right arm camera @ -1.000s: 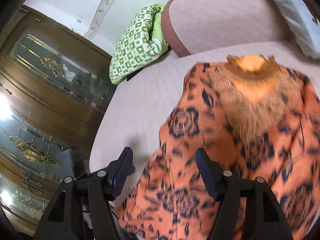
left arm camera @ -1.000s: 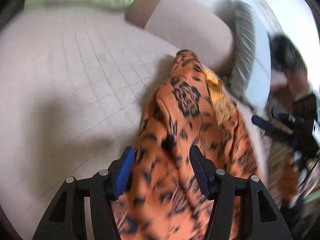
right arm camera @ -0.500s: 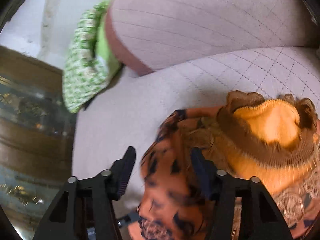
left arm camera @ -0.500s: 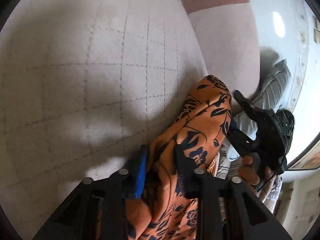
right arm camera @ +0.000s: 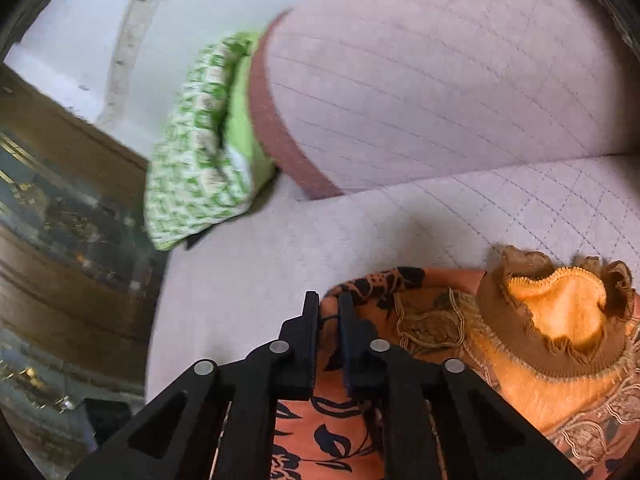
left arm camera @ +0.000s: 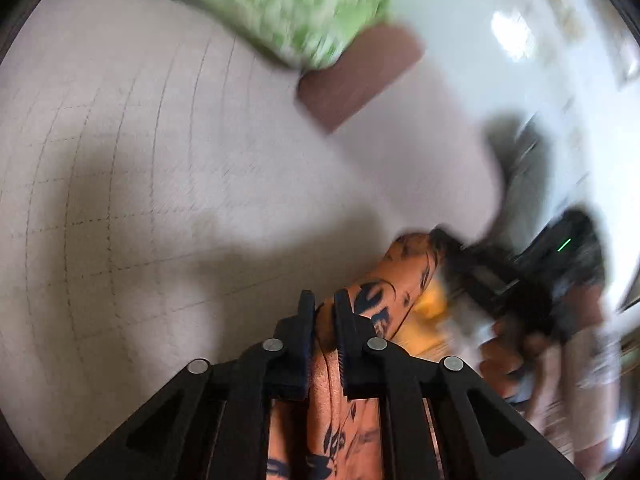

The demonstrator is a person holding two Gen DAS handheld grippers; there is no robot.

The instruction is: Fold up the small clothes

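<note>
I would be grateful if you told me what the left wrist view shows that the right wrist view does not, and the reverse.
Only the left wrist view shows the other black handheld tool and the hand holding it, both blurred.

Only the right wrist view shows the garment's brown frilled neckline with yellow lining and the dark wooden glass-fronted cabinet.

Both show the orange dark-flowered garment on the pale quilted cushion, the green-and-white patterned pillow, and a tool closing on a fold of the orange cloth.

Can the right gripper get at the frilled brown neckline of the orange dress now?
Probably not yet: the right gripper is closing on the dress's shoulder edge, fabric between its fingers. The neckline itself lies uncovered beside it.
</note>
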